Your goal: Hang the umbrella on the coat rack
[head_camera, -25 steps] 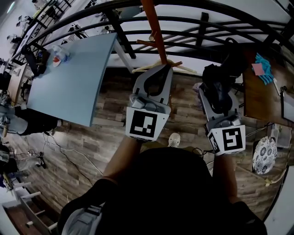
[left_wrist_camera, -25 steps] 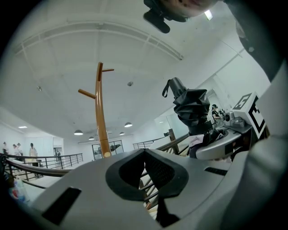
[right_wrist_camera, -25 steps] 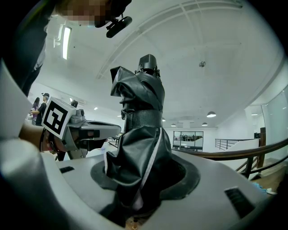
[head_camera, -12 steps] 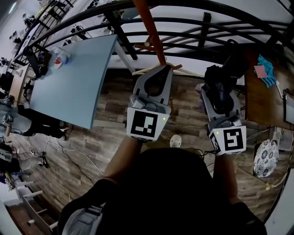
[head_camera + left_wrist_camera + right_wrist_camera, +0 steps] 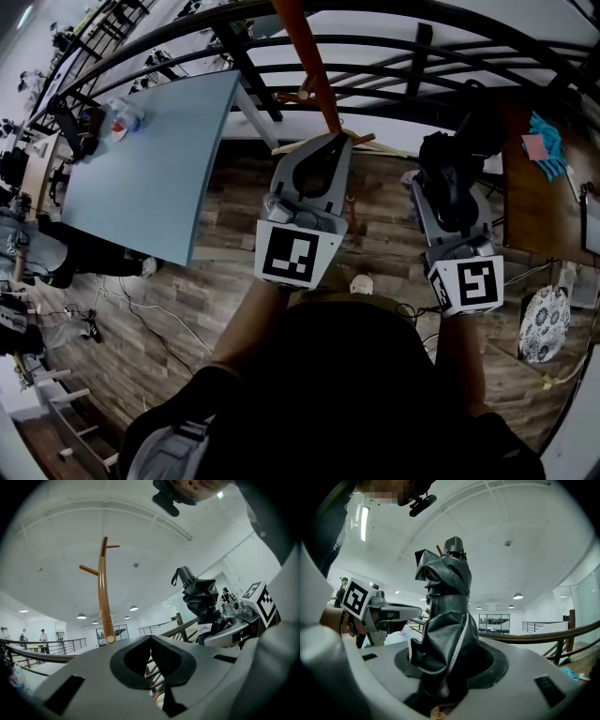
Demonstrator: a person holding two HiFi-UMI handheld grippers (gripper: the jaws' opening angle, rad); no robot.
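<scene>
The coat rack [image 5: 309, 66] is an orange-brown wooden pole with short pegs; in the left gripper view the coat rack [image 5: 101, 597] rises just left of my jaws. My left gripper [image 5: 339, 141] hovers by the pole's lower pegs, shut, with nothing between its fingers. The folded black umbrella [image 5: 450, 155], wrapped with a strap, stands upright in my right gripper [image 5: 448, 192], which is shut on it. In the right gripper view the umbrella [image 5: 445, 620] fills the space between the jaws of my right gripper [image 5: 445, 672]. The left gripper view shows the umbrella [image 5: 201, 597] to the right of the pole.
A black metal railing [image 5: 422, 47] runs behind the rack. A light blue table [image 5: 150, 159] stands at the left, a brown wooden table [image 5: 534, 197] with a teal cloth [image 5: 544, 141] at the right. A round patterned plate [image 5: 541, 319] lies on the wooden floor.
My right gripper has edged slightly to the right with the umbrella in it. The left gripper has stayed beside the pole.
</scene>
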